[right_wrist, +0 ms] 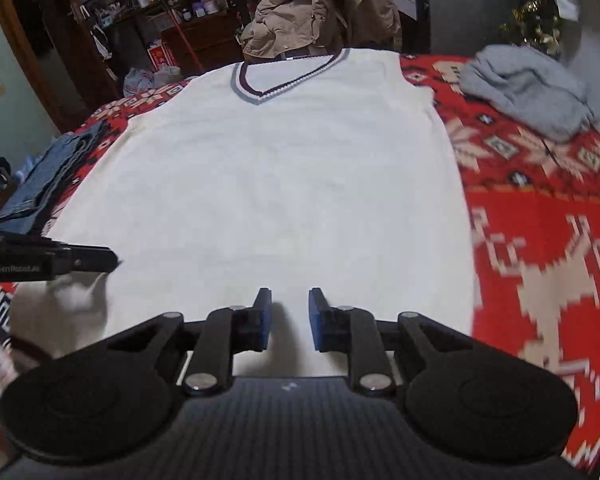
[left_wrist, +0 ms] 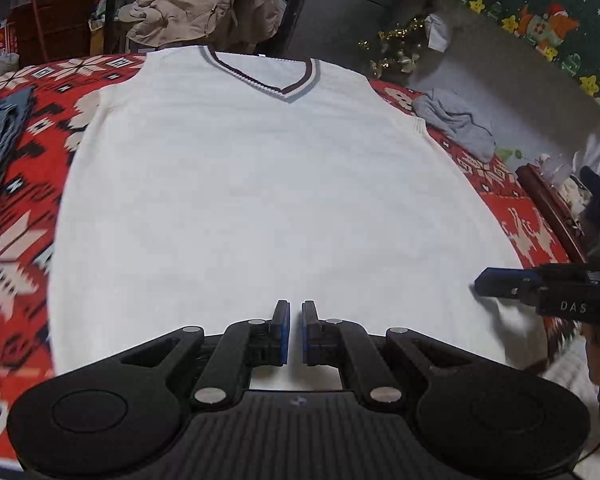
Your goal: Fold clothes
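A white V-neck sweater vest [left_wrist: 260, 184] is lying flat on a red patterned blanket [right_wrist: 540, 240]. Above its near hem, the left gripper [left_wrist: 295, 330] is hovering clenched and empty, while the right gripper [right_wrist: 290, 318] is hovering slightly parted, grasping nothing.

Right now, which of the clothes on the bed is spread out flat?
The white V-neck vest in the middle. The grey garment lies crumpled, and the blue denim piece is folded at the bed's edge.

We see a red patterned blanket [right_wrist: 540, 240] with pale snowflake and reindeer motifs covering the surface. Behind its far edge, a beige jacket [left_wrist: 208, 0] hangs in a heap. We note a dark green Christmas-themed hanging [left_wrist: 540, 12] at upper right, gold tinsel [left_wrist: 400, 34] below it, and cluttered wooden shelves [right_wrist: 188, 12] at the back.
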A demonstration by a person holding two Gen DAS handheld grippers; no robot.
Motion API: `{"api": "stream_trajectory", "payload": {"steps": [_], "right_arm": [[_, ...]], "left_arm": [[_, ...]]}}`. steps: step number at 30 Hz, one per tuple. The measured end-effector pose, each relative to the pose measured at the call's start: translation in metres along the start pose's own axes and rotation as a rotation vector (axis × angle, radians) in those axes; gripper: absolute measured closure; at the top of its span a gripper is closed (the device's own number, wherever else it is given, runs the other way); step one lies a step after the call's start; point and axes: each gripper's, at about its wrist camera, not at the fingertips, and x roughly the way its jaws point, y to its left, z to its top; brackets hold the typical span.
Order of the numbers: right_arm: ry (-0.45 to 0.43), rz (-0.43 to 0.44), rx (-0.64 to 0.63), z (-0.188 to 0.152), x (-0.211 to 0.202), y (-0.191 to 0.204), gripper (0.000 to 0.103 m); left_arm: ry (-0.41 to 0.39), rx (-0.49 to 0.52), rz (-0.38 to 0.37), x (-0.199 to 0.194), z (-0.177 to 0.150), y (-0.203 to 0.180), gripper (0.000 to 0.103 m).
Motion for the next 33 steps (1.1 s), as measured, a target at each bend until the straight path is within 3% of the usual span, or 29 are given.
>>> {"api": "stream_trajectory", "payload": {"steps": [8,13,15,19,25,33], "right_arm": [[-0.008,-0.019,-0.033,-0.039,-0.031,-0.004,0.081],[-0.015,-0.033,0.016,-0.048,-0.048,-0.011,0.081],[-0.021,-0.032,0.055,-0.049,-0.060,-0.018,0.081],[-0.034,-0.011,0.115,-0.052,-0.082,-0.031,0.077],[-0.034,0.012,0.210,-0.060,-0.091,-0.049,0.075],[-0.047,0.050,0.301,-0.070,-0.095,-0.060,0.074]], "left_arm": [[-0.007,-0.013,0.029,-0.034,-0.034,0.012,0.099],[0.004,-0.134,0.024,-0.059,-0.042,0.035,0.098],[0.006,-0.196,-0.001,-0.072,-0.045,0.046,0.097],[0.019,-0.315,-0.073,-0.088,-0.058,0.066,0.080],[0.022,-0.415,-0.057,-0.087,-0.075,0.085,0.076],[0.003,-0.482,-0.178,-0.079,-0.083,0.089,0.072]]}}
